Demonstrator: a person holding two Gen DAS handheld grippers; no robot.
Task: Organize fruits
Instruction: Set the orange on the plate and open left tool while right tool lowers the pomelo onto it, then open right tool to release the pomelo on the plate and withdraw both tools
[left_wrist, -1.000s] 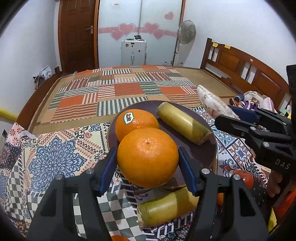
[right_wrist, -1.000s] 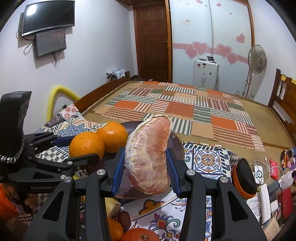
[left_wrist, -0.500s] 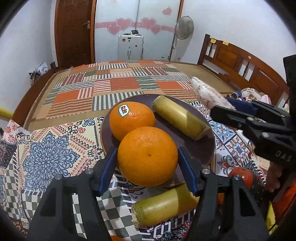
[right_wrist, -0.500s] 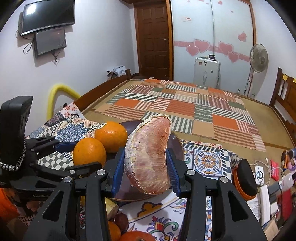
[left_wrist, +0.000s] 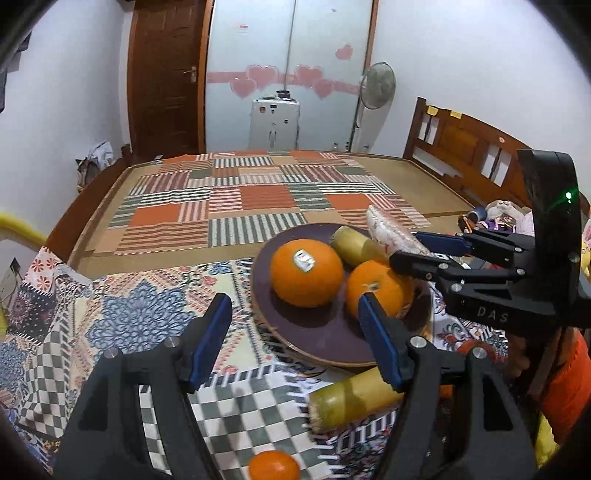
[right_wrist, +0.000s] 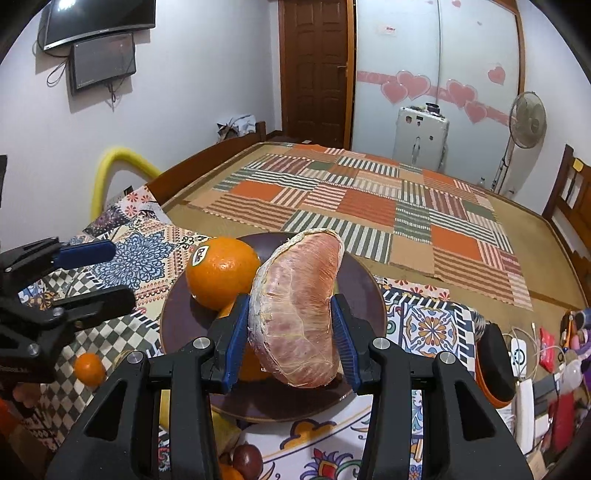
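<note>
Two oranges (left_wrist: 306, 272) on plate (left_wrist: 325, 338)

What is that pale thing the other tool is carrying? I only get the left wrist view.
Observer: A peeled pomelo wedge, pinched upright between the right jaws over the plate.
Operator: Is any fruit hidden from me?
Observer: Yes, a dark brown round fruit lies on the cloth by the plate's near edge.
</note>
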